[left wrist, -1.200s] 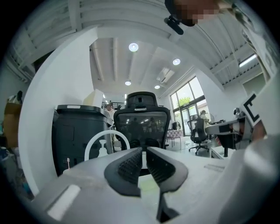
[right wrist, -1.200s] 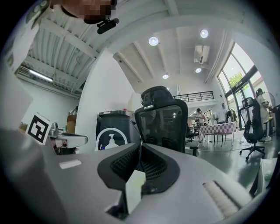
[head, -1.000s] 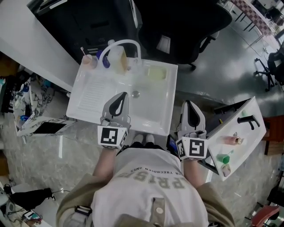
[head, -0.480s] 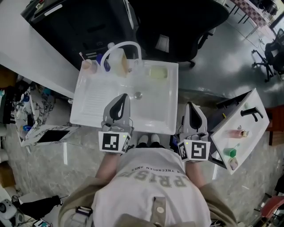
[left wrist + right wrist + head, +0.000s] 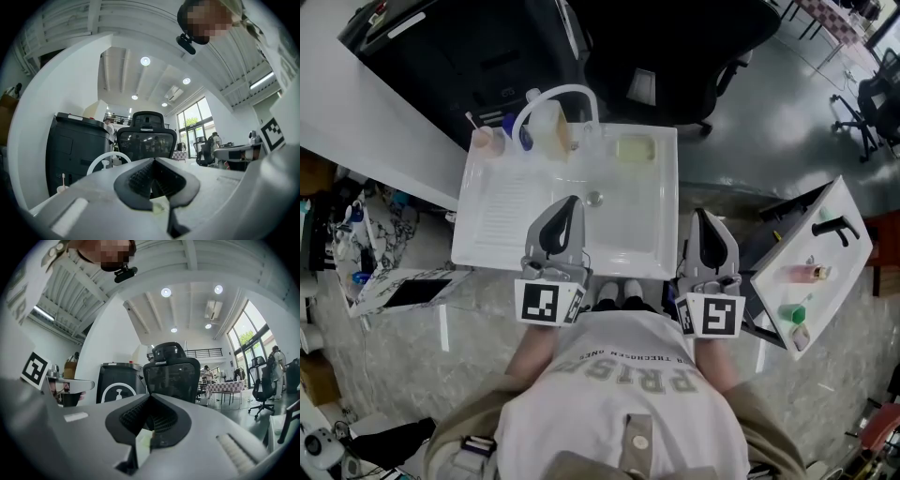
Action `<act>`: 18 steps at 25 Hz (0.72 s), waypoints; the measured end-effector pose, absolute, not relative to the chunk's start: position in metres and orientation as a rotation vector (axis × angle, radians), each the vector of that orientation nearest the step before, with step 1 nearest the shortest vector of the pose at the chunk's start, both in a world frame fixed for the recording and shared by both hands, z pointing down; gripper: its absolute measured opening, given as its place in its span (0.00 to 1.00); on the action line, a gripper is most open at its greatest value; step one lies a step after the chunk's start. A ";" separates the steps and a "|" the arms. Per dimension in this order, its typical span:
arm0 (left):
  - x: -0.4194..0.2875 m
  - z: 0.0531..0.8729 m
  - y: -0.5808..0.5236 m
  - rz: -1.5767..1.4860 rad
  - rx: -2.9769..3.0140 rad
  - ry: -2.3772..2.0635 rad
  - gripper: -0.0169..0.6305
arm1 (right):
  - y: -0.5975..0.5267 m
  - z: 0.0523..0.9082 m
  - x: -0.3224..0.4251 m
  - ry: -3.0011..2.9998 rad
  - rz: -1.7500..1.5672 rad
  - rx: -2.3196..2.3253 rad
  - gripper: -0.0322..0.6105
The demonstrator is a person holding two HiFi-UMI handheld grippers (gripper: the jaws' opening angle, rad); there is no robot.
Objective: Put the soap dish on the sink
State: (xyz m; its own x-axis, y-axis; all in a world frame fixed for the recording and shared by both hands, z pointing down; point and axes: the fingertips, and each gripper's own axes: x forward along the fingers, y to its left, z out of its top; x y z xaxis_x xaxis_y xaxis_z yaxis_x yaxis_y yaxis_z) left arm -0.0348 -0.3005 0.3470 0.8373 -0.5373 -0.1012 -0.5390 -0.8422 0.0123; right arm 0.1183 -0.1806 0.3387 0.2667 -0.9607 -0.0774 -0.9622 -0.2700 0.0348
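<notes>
Flooring of glossy grey stone spreads around a white sink (image 5: 487,225) that stands in the middle of an open workroom. A ribbed draining board fills the sink's left half and the basin its right. The soap dish (image 5: 635,150) sits on the sink's back ledge near the far right corner, to the right of the arched white tap (image 5: 555,94). A cup (image 5: 486,139) stands at the ledge's left end. Behind the sink are a black cabinet (image 5: 478,56) and a black office chair (image 5: 675,47). To the right, a white tray (image 5: 848,267) carries a few small bottles. The left gripper (image 5: 569,202) hangs over the basin and the right gripper (image 5: 704,217) just beside the sink's right edge. Both have their jaws pressed together on nothing, well apart from the dish. The gripper views show a white ceiling with round lamps and tall windows.
</notes>
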 end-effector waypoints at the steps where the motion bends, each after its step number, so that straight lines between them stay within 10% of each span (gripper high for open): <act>1: -0.035 0.346 -0.300 0.160 -2.993 0.877 0.04 | -0.180 0.339 0.119 1.883 0.130 -2.492 0.05; 18: -0.036 0.350 -0.307 0.148 -3.011 0.894 0.04 | -0.180 0.330 0.115 1.866 0.166 -2.487 0.05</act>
State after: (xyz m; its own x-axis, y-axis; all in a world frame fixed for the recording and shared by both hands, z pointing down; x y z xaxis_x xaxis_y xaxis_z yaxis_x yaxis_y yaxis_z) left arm -0.0364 -0.3072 0.3500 0.8340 -0.5444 -0.0893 -0.5442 -0.8385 0.0291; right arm 0.1147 -0.1796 0.3296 0.2762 -0.9557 -0.1020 -0.9586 -0.2815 0.0416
